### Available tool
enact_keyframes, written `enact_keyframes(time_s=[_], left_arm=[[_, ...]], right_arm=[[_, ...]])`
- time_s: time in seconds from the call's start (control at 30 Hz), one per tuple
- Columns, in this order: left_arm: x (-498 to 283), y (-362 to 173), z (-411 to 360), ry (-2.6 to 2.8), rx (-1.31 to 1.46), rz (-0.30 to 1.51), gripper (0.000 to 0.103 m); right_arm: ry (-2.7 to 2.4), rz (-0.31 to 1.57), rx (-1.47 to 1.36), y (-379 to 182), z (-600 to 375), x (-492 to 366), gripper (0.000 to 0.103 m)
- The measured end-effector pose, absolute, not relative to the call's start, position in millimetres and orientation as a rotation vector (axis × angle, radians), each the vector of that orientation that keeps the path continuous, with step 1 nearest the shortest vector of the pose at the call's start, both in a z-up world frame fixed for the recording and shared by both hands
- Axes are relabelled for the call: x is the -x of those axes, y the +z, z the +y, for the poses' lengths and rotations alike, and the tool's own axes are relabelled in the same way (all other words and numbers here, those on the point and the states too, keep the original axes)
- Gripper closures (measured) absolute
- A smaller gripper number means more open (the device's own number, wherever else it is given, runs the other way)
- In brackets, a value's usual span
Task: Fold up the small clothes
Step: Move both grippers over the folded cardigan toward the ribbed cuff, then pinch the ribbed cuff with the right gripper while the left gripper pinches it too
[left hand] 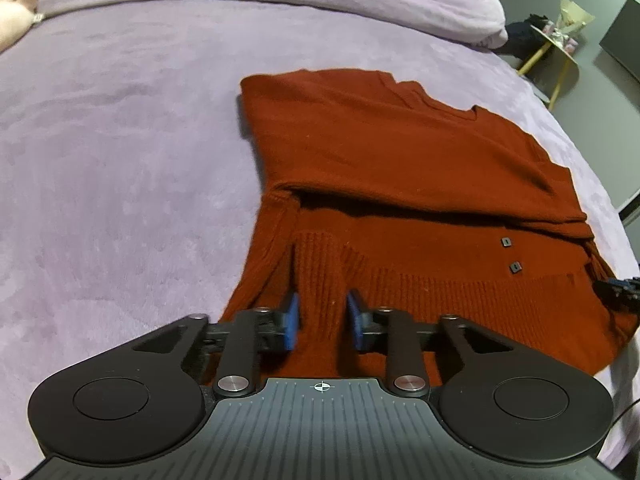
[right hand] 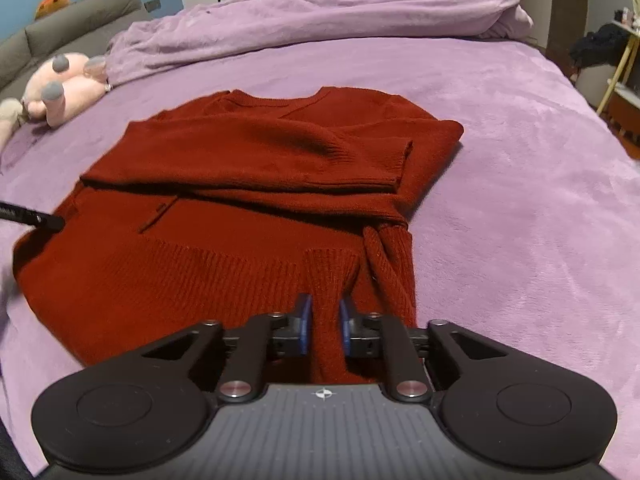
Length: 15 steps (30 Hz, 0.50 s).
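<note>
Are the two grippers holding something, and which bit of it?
Yes. The left gripper and right gripper each pinch the ribbed bottom hem of the rust-red knitted sweater, near its two lower corners.

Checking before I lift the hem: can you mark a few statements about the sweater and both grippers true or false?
1. The left gripper has ribbed hem fabric of the red sweater pinched between its pads. True.
2. The right gripper hangs open above bare bedspread. False: it is shut on a raised fold of the sweater's hem.
3. Both sleeves are folded across the sweater's body. True.
4. The sweater lies on a wooden table. False: it lies on a purple bedspread.
5. A pink plush toy sits on top of the sweater. False: it lies apart, toward the far left in the right wrist view.
</note>
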State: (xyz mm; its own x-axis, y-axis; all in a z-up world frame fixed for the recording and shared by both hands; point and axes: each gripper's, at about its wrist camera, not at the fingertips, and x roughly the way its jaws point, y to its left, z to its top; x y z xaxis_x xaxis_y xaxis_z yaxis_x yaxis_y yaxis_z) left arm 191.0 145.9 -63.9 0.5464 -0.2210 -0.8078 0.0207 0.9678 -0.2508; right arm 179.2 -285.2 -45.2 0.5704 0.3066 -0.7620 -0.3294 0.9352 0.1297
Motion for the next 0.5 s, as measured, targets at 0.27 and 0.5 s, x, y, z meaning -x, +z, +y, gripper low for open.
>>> enact_keyframes(time_s=[0.27,0.5], left_arm=[[-191,-59,142,-0.201,0.227,0.973,0.075],[-198,-63,133,-0.187,0.191,0.986,0.075]], right_arm=[[0.385,0.889,0.013,-49,-281,-184,0.091],[0.392,0.873,0.096,-50,-268,-184,0.09]])
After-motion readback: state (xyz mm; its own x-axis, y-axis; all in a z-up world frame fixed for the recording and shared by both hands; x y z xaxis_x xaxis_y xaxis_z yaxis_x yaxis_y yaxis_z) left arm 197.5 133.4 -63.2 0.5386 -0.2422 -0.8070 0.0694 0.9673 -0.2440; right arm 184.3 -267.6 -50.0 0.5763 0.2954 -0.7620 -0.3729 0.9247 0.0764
